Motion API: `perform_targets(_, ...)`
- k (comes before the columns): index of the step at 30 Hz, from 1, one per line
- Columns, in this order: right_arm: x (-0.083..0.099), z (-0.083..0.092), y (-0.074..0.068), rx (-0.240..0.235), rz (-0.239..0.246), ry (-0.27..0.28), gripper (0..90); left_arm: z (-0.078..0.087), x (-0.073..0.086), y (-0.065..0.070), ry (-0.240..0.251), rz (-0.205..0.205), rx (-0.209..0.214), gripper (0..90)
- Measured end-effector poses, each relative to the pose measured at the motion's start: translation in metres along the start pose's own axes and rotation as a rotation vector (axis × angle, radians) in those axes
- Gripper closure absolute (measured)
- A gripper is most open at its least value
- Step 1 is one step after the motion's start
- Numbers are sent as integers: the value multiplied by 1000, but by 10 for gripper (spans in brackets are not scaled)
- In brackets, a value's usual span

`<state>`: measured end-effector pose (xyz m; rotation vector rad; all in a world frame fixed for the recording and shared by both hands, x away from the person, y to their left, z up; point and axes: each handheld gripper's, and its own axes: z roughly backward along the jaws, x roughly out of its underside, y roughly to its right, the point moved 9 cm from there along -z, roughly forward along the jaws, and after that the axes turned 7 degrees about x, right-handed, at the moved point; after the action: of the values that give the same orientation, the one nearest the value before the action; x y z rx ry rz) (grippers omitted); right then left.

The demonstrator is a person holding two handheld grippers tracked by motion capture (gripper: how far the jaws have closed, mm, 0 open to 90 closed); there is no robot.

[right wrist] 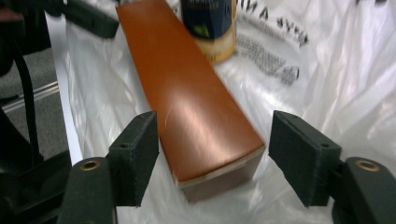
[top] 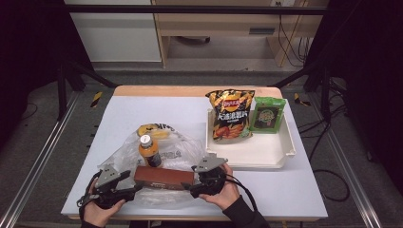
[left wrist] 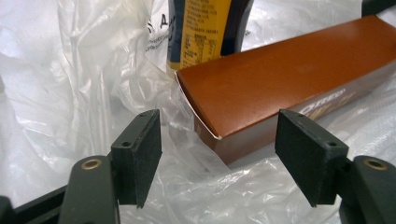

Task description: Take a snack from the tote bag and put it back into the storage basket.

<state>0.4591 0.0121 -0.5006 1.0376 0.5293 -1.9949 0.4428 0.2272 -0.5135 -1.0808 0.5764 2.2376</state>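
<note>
A white surface is seen under a crumpled clear plastic bag, on which a brown box is laid flat beside an upright bottle. The left gripper and right gripper are held spread at the box's two ends, no pad pressed against it.
</note>
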Motion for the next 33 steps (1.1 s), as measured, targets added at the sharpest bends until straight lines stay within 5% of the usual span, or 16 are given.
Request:
perform_targets(10,-7,-23,-11,-52,47,-30,331,-5,9,1,-30,-17,2,314)
perform_targets(21,-5,-29,-13,-55,105,-77,294,-8,12,2,-39,-14,2,315)
perform_targets(33,3,-39,-16,-88,132,-139,357,-8,12,1,-39,-14,4,314)
